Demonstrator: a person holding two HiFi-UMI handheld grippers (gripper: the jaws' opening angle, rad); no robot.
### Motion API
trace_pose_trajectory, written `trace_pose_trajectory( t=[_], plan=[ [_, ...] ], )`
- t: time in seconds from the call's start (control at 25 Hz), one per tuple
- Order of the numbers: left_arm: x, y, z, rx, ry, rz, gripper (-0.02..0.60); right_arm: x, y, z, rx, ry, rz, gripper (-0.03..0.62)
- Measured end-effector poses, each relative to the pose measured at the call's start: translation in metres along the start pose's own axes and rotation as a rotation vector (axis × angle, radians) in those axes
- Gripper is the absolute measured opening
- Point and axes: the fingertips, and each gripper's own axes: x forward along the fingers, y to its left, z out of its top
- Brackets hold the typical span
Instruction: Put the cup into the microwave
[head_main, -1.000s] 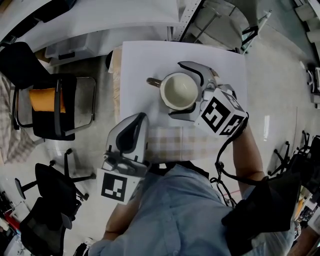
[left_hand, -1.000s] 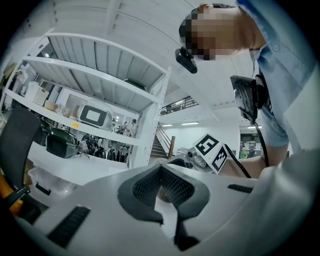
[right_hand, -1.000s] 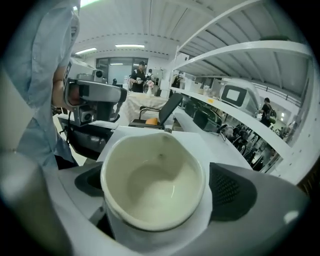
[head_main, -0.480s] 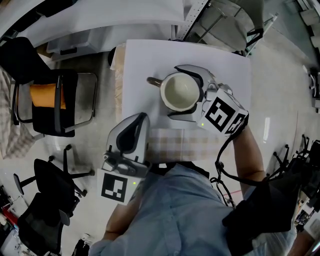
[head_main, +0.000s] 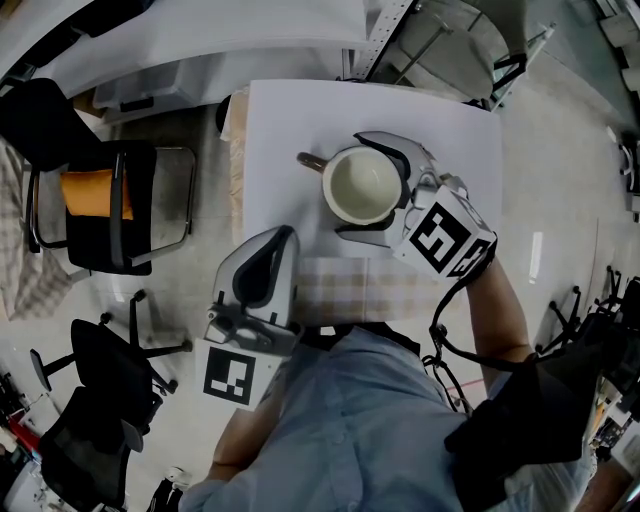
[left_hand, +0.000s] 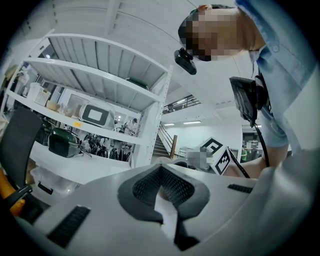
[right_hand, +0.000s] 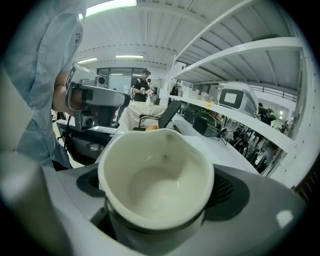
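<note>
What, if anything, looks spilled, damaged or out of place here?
Nothing is spilled or askew. The cream ceramic cup is upright and empty, gripped between the right tool's jaws. Only two small dark specks mark its inner wall.

Head view overlooks the cup (head_main: 361, 185); right gripper view faces it closely.

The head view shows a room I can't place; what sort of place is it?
Probably a workshop or lab office: tall white metal shelving loaded with appliances, black swivel office chairs, and a white table where the right gripper holds a cream ceramic cup.
</note>
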Motion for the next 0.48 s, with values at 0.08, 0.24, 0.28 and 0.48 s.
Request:
trace_pose_trajectory(
  t=[0.08, 0.24, 0.28, 0.48],
  plan=[
    [0.0, 0.0, -0.001, 0.0, 0.002, -0.002, 0.005, -0.001, 0.0, 0.0, 0.006, -0.006, -0.003, 0.546],
    [0.001, -0.001, -0.001, 0.002, 0.003, -0.009, 0.005, -0.002, 0.0, -0.003, 0.03, -0.006, -0.011, 0.546],
    [0.001, -0.001, -0.001, 0.004, 0.004, -0.011, 0.005, -0.003, 0.0, -0.004, 0.037, -0.002, -0.013, 0.546],
    [0.001, -0.002, 0.001, 0.011, 0.003, -0.016, 0.005, -0.01, 0.004, -0.012, 0.037, 0.014, -0.002, 0.546]
  ],
)
